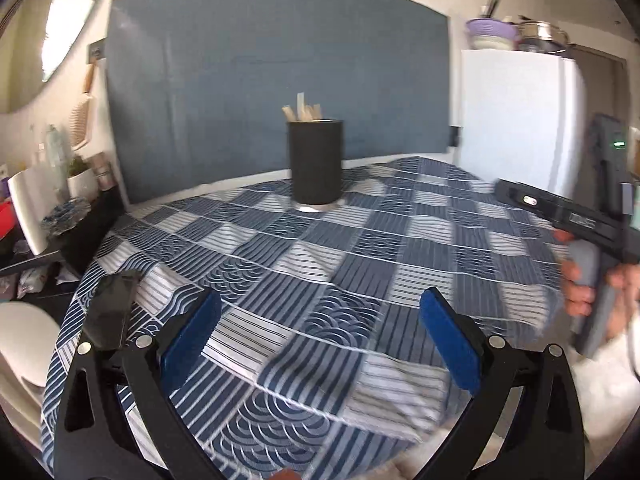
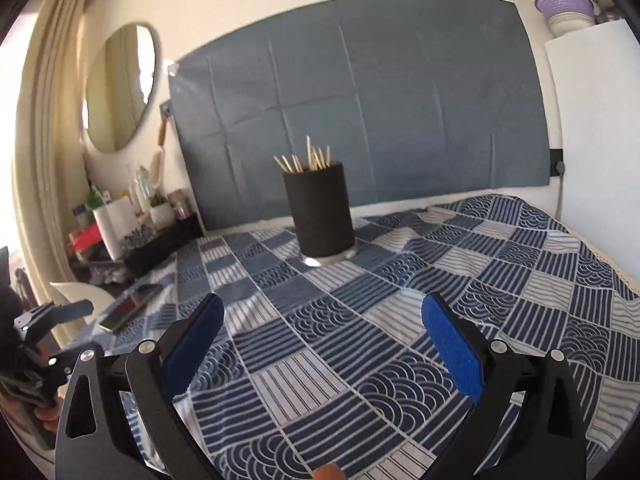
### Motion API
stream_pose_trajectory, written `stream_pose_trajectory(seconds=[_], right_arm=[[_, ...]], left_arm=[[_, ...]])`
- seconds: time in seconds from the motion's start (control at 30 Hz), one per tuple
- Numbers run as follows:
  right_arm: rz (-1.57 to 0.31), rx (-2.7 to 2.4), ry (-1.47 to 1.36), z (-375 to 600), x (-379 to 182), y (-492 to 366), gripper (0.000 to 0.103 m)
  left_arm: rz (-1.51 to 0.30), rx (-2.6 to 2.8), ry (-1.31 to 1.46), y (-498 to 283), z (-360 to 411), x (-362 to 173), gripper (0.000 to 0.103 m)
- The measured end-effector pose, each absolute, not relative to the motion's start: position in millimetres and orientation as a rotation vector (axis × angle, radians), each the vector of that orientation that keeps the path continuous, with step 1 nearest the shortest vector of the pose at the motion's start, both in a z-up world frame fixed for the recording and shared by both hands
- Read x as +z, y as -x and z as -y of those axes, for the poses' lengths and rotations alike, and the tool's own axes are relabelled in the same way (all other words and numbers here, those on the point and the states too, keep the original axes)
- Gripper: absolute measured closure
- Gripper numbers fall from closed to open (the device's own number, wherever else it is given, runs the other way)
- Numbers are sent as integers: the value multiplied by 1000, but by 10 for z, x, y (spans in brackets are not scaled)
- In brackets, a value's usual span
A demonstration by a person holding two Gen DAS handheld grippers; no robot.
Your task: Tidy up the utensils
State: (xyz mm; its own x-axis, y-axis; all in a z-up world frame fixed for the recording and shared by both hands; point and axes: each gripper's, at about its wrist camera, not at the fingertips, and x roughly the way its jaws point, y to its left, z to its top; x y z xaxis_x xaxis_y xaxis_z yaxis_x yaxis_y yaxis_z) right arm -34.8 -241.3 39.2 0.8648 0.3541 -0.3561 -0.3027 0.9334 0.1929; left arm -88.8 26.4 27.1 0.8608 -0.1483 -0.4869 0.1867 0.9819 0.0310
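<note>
Both tools, left (image 1: 320, 332) and right (image 2: 322, 340), spread and empty over near bench (image 2: 520, 280); sticks (image 2: 306, 160) upright in black cup (image 2: 320, 212) at far centre: likely light, stiff, thin, slippery; pinch at exposed tops.

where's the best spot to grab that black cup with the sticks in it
Grip the black cup around its middle, coming in level from the near side. It stands upright and round, so flat pads can close on opposite walls. The wooden sticks poke out above the rim, so a grasp from above looks blocked. Both jaws are open wide.
</note>
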Motion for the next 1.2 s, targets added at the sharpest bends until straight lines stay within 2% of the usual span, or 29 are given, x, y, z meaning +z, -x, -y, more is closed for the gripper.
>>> stream_pose_trajectory(seconds=[0.2,0.43,0.57,0.9,1.2], right_arm=[[-461,337,-2,2149,146,187,8],[-382,285,-33,2142,48,81,8],[-344,232,17,2110,-16,28,8],[-437,348,45,2006,-143,-67,8],[-496,347,28,2007,-187,-167,8]], left_arm=[[-511,-185,-30,517,-85,57,6],[-382,-155,-14,431,18,26,6],[-397,-141,-44,394,53,7,6],[-520,-65,-38,220,62,-104,6],[-516,-71,-43,234,70,-114,6]])
